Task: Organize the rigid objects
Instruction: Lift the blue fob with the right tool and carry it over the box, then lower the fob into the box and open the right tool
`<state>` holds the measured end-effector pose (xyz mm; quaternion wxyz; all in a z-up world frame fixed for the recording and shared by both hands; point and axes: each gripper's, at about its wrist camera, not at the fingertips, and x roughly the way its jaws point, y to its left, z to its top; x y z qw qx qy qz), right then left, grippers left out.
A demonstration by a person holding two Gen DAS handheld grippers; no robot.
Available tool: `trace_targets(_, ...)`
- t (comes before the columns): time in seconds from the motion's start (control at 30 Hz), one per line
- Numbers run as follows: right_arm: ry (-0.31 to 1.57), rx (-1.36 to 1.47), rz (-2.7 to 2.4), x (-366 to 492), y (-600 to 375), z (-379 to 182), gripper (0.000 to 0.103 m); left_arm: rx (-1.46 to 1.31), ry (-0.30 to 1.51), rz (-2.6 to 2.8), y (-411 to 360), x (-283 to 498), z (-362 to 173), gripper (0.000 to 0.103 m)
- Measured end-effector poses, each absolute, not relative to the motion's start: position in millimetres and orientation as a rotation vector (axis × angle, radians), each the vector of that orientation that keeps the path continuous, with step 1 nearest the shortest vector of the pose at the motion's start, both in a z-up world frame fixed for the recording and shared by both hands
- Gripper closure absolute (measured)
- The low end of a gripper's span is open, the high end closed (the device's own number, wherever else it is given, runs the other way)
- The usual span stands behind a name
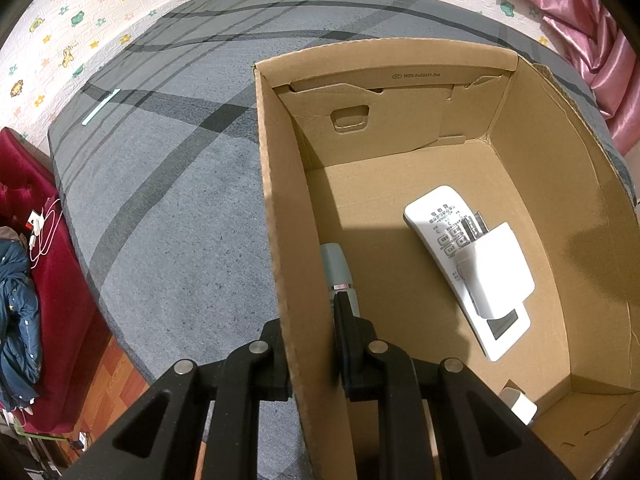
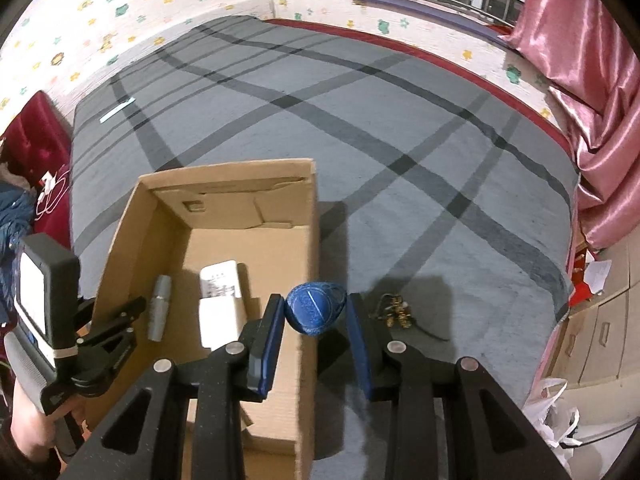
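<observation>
An open cardboard box [image 1: 400,80] stands on a grey striped bed [image 1: 168,208]. My left gripper [image 1: 310,316] is shut on the box's left wall, one finger inside and one outside. In the box lie a white remote [image 1: 436,216], a white adapter [image 1: 496,268] on top of it, a grey cylinder [image 1: 338,264] by the wall and a small white plug [image 1: 518,404]. In the right wrist view my right gripper [image 2: 315,300] is shut on a blue key fob [image 2: 316,314], above the box's right wall [image 2: 308,240]. The left gripper [image 2: 130,320] shows at the box's left wall.
A bunch of gold keys [image 2: 396,312] lies on the bed just right of the fob. A pale strip [image 2: 116,110] lies far back left. Red upholstery with blue clothing [image 1: 20,320] borders the left, pink curtains [image 2: 592,120] the right, drawers and a white bag [image 2: 556,416] lower right.
</observation>
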<state>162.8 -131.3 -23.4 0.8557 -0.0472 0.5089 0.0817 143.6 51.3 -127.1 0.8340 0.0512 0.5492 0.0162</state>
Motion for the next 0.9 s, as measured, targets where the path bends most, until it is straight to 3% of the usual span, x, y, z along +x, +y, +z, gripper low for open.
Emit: trace_targets(0.9,1.194,-0.126,0.307,140,-56,-88,0.07,0.101,1.162,0.03,54,143,-126,0.086)
